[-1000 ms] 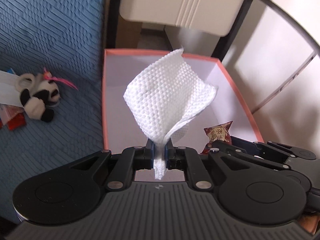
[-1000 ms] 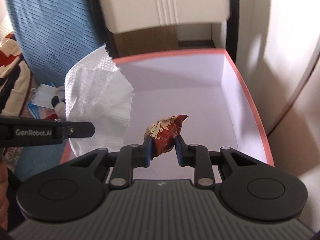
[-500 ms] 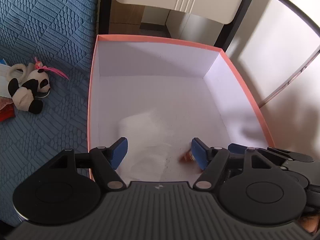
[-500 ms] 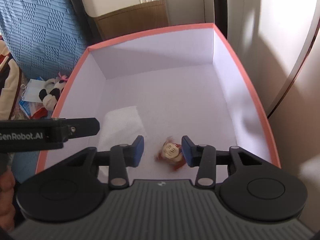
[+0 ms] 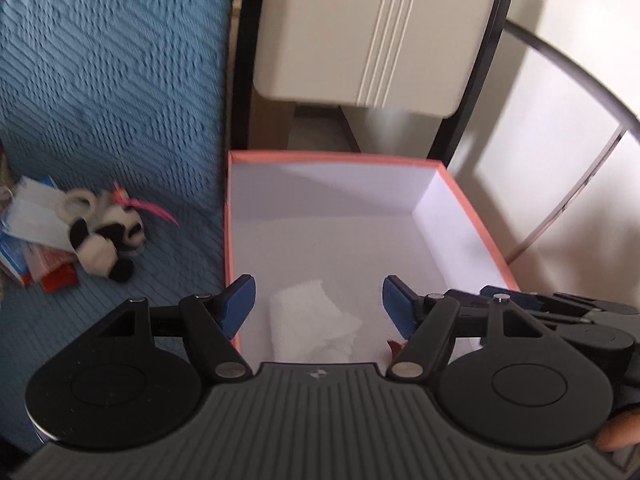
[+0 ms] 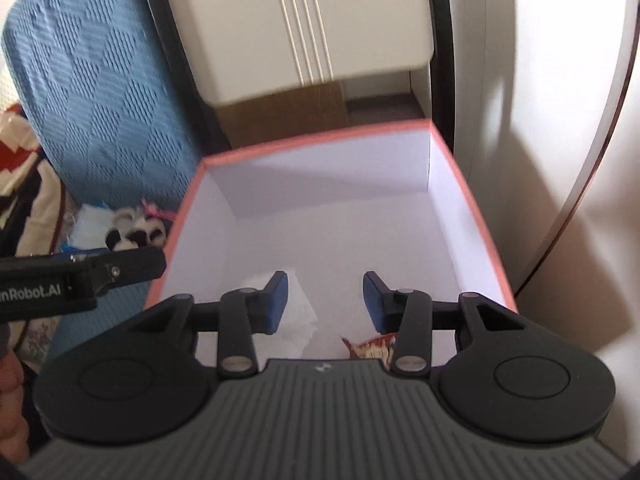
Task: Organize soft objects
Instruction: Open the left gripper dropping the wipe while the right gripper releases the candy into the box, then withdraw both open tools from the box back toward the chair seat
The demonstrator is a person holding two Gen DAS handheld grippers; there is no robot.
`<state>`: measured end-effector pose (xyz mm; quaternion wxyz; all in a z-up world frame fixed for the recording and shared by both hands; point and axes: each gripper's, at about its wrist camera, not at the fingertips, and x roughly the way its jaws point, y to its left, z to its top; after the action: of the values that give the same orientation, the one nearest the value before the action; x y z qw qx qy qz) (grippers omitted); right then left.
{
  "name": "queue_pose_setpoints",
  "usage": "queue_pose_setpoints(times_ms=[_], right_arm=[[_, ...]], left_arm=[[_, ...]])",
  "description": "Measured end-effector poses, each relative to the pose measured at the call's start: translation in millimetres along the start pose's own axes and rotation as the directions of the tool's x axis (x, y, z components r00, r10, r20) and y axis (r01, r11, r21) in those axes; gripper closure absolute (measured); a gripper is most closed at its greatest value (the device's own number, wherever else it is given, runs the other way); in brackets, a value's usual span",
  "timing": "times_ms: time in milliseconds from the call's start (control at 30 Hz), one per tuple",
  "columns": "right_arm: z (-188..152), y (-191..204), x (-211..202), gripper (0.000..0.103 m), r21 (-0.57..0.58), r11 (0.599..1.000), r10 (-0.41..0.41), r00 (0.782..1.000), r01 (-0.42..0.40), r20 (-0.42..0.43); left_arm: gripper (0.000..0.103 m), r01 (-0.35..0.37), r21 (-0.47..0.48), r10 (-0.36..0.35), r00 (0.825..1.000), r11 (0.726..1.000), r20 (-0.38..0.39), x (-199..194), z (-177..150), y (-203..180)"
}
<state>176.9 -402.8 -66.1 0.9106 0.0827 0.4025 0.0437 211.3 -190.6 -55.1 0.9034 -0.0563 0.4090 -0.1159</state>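
A pink-rimmed white box (image 5: 472,216) (image 6: 476,216) stands beside a blue quilted cover. On its floor lies a crumpled white cloth (image 5: 312,324) (image 6: 302,312), and near it a red patterned snack packet (image 6: 370,349), of which only a red corner (image 5: 394,346) shows in the left wrist view. My left gripper (image 5: 319,304) hangs open above the cloth with nothing between its blue pads. My right gripper (image 6: 325,300) is open above the box's near end, the packet lying just below its right finger. The other tool's black arm (image 6: 80,276) crosses the left side of the right wrist view.
A small panda plush (image 5: 106,240) (image 6: 136,234) with a pink ribbon lies on the blue cover (image 5: 100,80), left of the box, beside white and red packets (image 5: 32,240). A cream cabinet front (image 5: 368,32) and black frame stand behind the box. White panels rise to the right.
Both grippers opened and let go: the white cloth and the red packet dropped onto the box floor. Both grippers then rose and tilted back, showing more of the cabinet.
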Motion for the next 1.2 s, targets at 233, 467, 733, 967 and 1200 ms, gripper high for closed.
queue_pose_setpoints(times_ms=[233,467,733,967,1200], right_arm=[[9.9,20.3,-33.0,0.058,0.000,1.000,0.029,0.997,-0.029,0.075],[9.3,51.7,-60.1,0.058,-0.044,0.998,0.048,0.991,-0.043,0.127],[-6.3,93.6,-85.8,0.058,-0.103,0.993,0.078,0.985,-0.063,0.151],[-26.9,129.5,-89.7,0.058,-0.157,0.985,0.098,0.983,-0.073,0.157],[-55.6,160.6,-84.4,0.058,-0.171,0.980,0.125,0.979,-0.097,0.162]], left_arm=[[0.028,-0.001,0.010,0.000,0.996,1.000,0.089,-43.0,8.6,7.7],[0.028,-0.011,0.009,0.009,0.987,1.000,0.160,-86.9,2.4,27.0],[0.028,-0.031,-0.027,0.036,0.972,0.999,0.234,-125.0,-8.3,59.8],[0.028,-0.039,-0.054,0.052,0.960,0.998,0.274,-145.5,-24.6,92.2],[0.028,-0.037,-0.064,0.054,0.959,0.997,0.278,-145.1,-45.7,118.0]])
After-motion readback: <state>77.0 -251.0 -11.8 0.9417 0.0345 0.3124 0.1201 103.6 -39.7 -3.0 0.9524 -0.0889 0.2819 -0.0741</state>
